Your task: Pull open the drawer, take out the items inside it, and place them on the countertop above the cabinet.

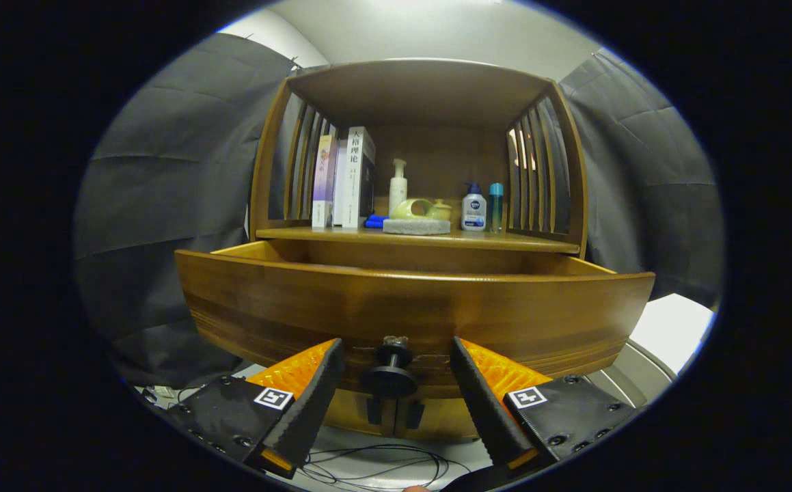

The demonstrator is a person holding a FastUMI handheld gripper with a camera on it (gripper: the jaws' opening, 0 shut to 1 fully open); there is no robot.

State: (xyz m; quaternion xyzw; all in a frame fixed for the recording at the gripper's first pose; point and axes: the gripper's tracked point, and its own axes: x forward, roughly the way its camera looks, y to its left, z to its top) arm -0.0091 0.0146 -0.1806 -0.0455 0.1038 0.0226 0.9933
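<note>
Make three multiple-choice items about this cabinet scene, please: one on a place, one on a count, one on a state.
1. Where is the drawer knob?
A. between the gripper jaws
B. on the countertop
C. behind the books

2. How many books stand on the countertop?
A. one
B. three
C. six

3. What state is the drawer in?
A. shut
B. pulled open
C. removed

Answers: 1 A, the knob sits in the gap between the open jaws, untouched. 2 B, three spines stand side by side. 3 B, its front stands forward of the cabinet.
</note>
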